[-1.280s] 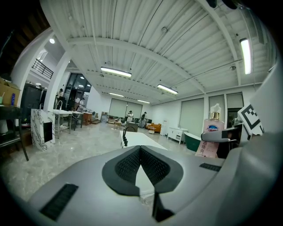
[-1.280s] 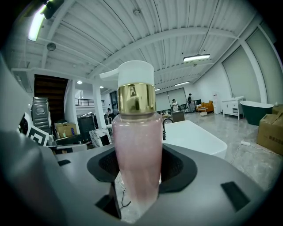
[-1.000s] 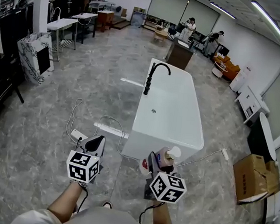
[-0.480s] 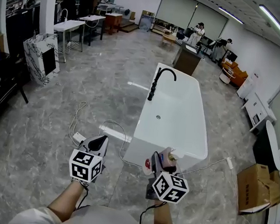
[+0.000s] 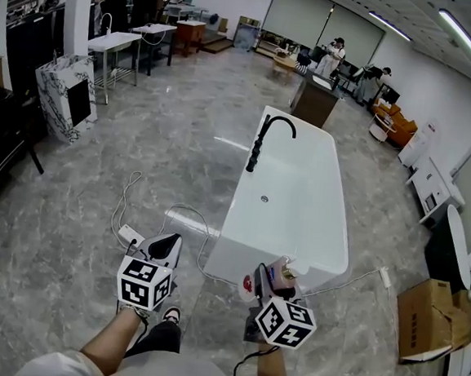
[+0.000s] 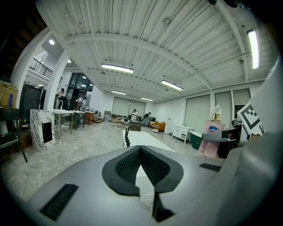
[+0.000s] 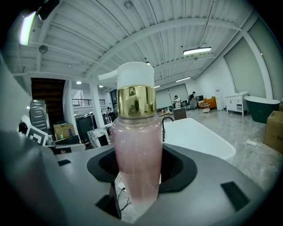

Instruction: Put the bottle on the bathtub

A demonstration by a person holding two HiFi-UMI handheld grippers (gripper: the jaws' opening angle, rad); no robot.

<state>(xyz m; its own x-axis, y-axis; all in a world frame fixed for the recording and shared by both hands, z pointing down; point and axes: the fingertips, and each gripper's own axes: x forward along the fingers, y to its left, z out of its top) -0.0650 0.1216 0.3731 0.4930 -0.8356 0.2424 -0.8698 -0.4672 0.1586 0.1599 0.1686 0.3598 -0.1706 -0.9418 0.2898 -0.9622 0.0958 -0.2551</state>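
Observation:
A pink pump bottle with a gold collar and white pump stands upright between the jaws of my right gripper, which is shut on it. From the head view the bottle hangs just short of the near end of the white bathtub. The bathtub's black faucet rises from its left rim. My left gripper sits to the left over the floor, shut with nothing between its pads. The left gripper view shows the bottle at the right and the bathtub ahead.
A white power strip and cables lie on the marble floor left of the tub. A cardboard box stands at the right. A marble-patterned cabinet and tables stand at the far left. People are at the back of the room.
I have stepped a little closer to the tub's near end. Both grippers hold their states, with the bottle still in the right one.

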